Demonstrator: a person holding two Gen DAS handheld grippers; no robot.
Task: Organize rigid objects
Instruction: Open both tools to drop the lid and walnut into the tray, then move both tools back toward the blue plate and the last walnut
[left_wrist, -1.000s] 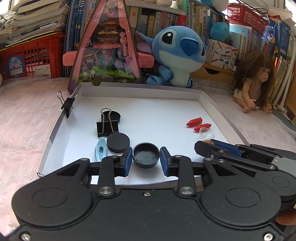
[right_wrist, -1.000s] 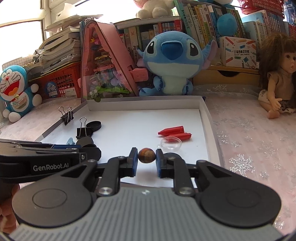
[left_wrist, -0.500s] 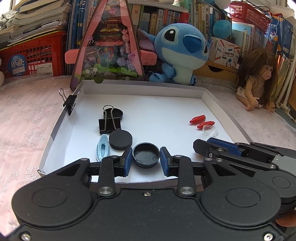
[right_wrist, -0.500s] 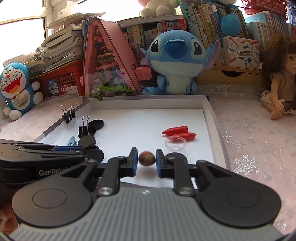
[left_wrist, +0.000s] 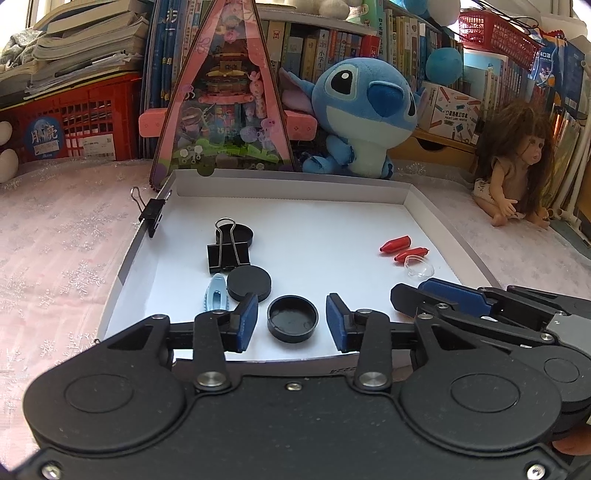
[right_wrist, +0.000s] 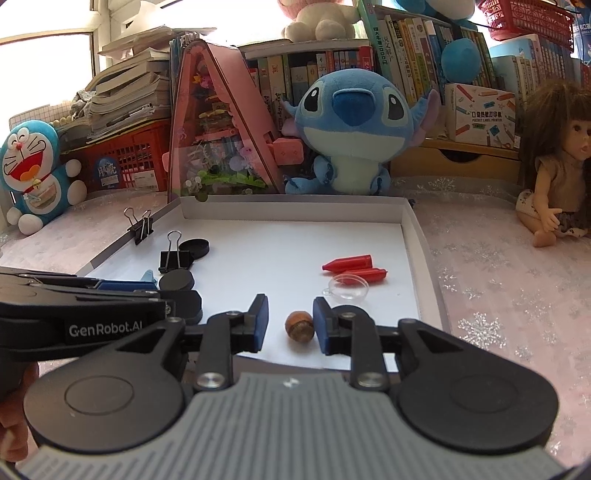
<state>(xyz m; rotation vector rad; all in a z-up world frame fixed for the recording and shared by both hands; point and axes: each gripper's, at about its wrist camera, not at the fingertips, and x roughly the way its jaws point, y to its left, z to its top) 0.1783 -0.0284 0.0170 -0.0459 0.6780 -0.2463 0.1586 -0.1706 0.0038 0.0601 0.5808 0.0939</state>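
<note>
Inside the white tray (left_wrist: 417, 206), just past its near rim, the left gripper (left_wrist: 291, 321) has just spread its fingers clear of the black cap (left_wrist: 292, 324) lying between them, while the right gripper (right_wrist: 290, 324) has just opened, the acorn (right_wrist: 299, 325) resting loose beside its right finger.

Left gripper (left_wrist: 291, 321) jaws just opening, black cap (left_wrist: 292, 324) lying free between the pads, hollow side up, on the white tray (left_wrist: 295, 218), right gripper (left_wrist: 424, 295) alongside
</note>
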